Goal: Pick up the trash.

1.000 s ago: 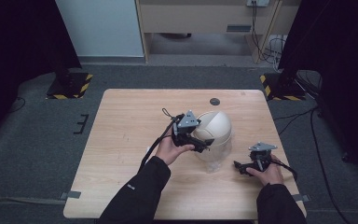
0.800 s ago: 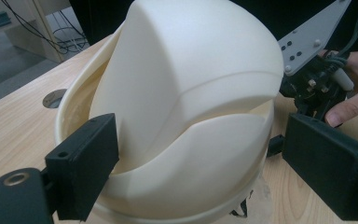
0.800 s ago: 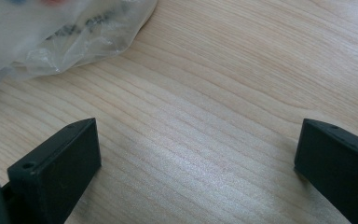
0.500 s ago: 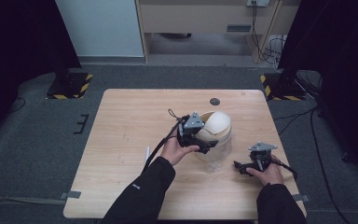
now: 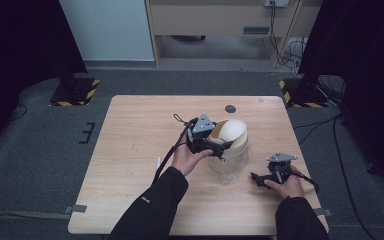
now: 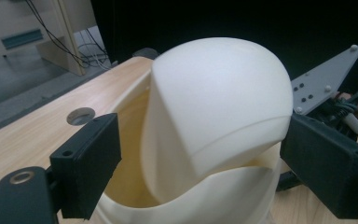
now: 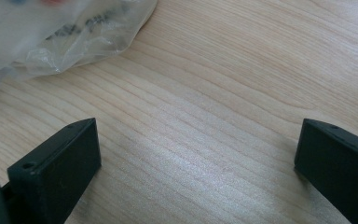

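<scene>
Straddling smooth cream dome, left tool

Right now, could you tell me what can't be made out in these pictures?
- Inside of the cream bin: left gripper view, hidden by its domed swing lid.
- Print on the clear plastic bag: right gripper view, blurred and cut off by the top edge.
- The bin's base: high view, behind the left gripper and crumpled bag.
- Right gripper: high view, too small to judge its jaws.
</scene>
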Tool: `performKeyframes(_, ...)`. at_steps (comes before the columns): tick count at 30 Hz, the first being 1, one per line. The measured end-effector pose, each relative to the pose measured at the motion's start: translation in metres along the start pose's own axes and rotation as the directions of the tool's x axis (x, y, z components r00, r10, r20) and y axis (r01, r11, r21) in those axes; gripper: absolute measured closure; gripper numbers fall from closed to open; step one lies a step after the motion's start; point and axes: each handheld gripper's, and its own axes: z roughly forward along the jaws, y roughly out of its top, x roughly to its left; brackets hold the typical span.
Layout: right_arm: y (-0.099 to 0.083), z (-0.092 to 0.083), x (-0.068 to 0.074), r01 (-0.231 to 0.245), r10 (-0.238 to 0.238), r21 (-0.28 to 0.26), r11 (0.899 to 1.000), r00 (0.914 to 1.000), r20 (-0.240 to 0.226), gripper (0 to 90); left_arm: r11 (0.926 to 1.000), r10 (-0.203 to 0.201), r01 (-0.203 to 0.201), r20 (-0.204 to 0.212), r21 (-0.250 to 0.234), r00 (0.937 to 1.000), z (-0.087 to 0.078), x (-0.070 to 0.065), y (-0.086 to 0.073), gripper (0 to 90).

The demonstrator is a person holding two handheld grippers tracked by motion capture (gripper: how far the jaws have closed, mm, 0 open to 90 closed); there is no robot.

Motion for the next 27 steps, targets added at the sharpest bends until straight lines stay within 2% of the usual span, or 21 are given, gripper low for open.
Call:
performKeyframes(7, 0.0, 0.0, 0.0, 0.0, 0.0, 0.0, 1.0, 1.0, 0.0, 0.6, 0.9996, -0.009, 0.009, -0.013, -0.028, 0.9999, -0.008, 0.004, 0.003, 11.9)
performKeyframes(12, 0.0, 0.0, 0.0, 0.0, 0.0, 0.0, 1.0, 1.0, 0.0, 0.7, 0.9995, 0.007, -0.007, -0.009, -0.03, 0.9999, -0.016, 0.003, 0.004, 11.7)
performKeyframes(16, 0.0, 0.0, 0.0, 0.0, 0.0, -0.001, 1.0, 1.0, 0.0, 0.6, 0.9993, 0.013, -0.014, -0.023, -0.035, 0.9996, -0.033, 0.002, 0.005, 11.8)
performKeyframes(22, 0.0, 0.0, 0.0, 0.0, 0.0, -0.001, 1.0, 1.0, 0.0, 0.6, 0.9992, 0.018, -0.02, -0.055, -0.034, 0.9983, -0.067, 0.004, -0.001, 12.0)
performKeyframes(27, 0.0, 0.0, 0.0, 0.001, -0.001, -0.001, 1.0, 1.0, 0.0, 0.6, 0.9995, -0.029, 0.029, -0.083, -0.009, 0.9961, -0.096, 0.008, -0.019, 12.5)
